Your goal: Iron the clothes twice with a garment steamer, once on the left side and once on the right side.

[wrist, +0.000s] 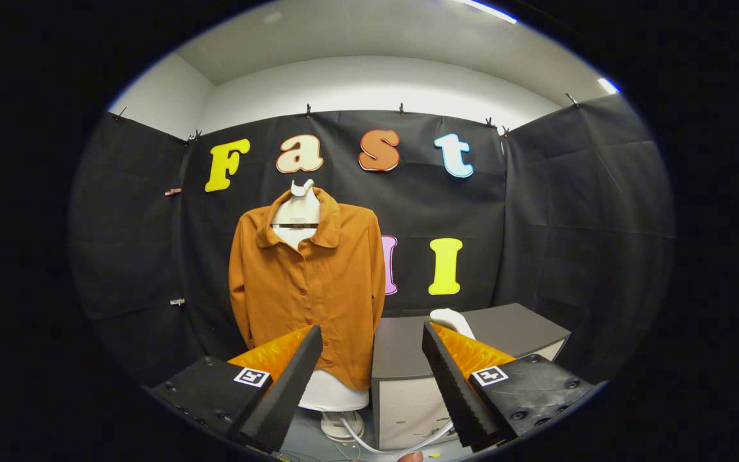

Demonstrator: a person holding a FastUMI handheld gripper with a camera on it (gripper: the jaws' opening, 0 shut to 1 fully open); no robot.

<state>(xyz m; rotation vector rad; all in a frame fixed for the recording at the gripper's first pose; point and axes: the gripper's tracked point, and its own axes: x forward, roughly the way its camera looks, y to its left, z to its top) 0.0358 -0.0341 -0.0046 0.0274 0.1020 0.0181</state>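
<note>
Tongs (369, 359) apart, clamped on nothing. Orange shirt (308, 282) beyond the left finger; white steamer (451, 319) on grey worktop (510, 327), beside the right finger.

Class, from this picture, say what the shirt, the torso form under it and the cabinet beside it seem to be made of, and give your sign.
Shirt: woven cloth, matte; soft folds, buttons. Form: probably smooth plastic or foam; pale, even surface. Cabinet: likely laminated board; flat matte top, sharp edges. The gripper is open, holding nothing.
</note>
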